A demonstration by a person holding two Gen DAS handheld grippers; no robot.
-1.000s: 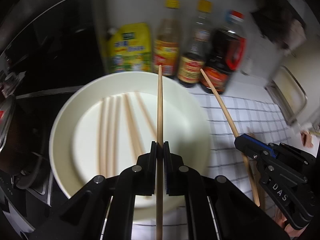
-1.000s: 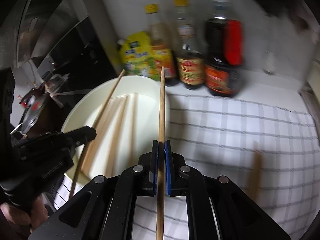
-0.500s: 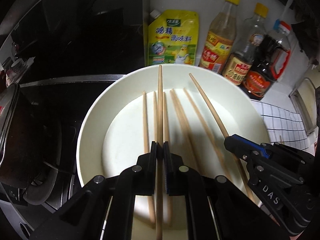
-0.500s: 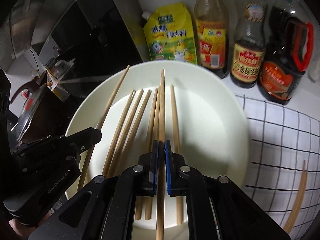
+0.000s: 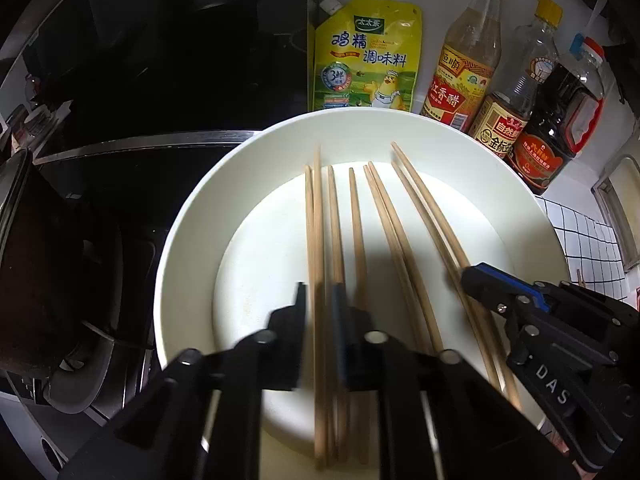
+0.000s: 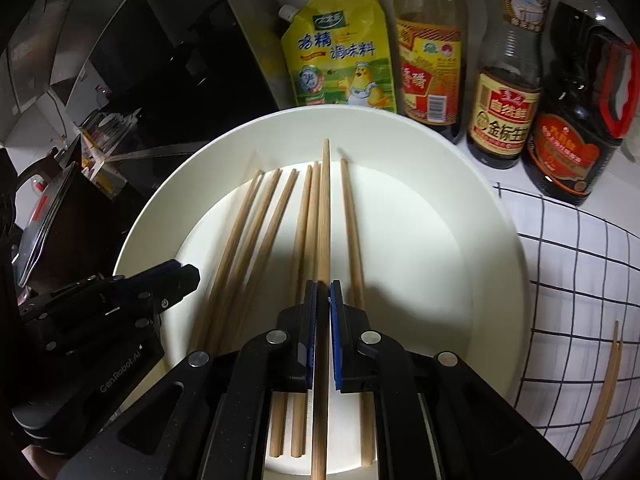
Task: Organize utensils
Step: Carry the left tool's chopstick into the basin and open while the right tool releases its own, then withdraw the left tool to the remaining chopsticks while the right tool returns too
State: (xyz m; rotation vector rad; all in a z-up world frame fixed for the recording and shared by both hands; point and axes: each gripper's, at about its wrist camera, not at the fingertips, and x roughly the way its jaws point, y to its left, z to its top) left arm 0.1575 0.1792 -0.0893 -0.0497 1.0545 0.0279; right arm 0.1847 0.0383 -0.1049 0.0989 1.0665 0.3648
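A wide white plate (image 5: 192,240) holds several wooden chopsticks laid side by side. In the left wrist view my left gripper (image 5: 319,300) hangs low over the plate, its jaws blurred and opening. One chopstick (image 5: 317,220) lies between them with a gap on each side. My right gripper (image 6: 323,292) is over the same plate (image 6: 480,240), its jaws just beginning to part but its blue pads still pressed on a chopstick (image 6: 325,208) that points at the far rim. Each gripper shows in the other's view: the right gripper (image 5: 470,276), the left gripper (image 6: 188,276).
A yellow seasoning pouch (image 5: 364,56) and three sauce bottles (image 6: 504,92) stand against the wall behind the plate. A black stove with a dark pan (image 5: 48,280) lies left. A checked cloth (image 6: 580,248) on the right carries two loose chopsticks (image 6: 604,392).
Both grippers moved left from the checked cloth to over the plate and sank lower. The left jaws have parted off their chopstick, which now lies among the others in the plate.
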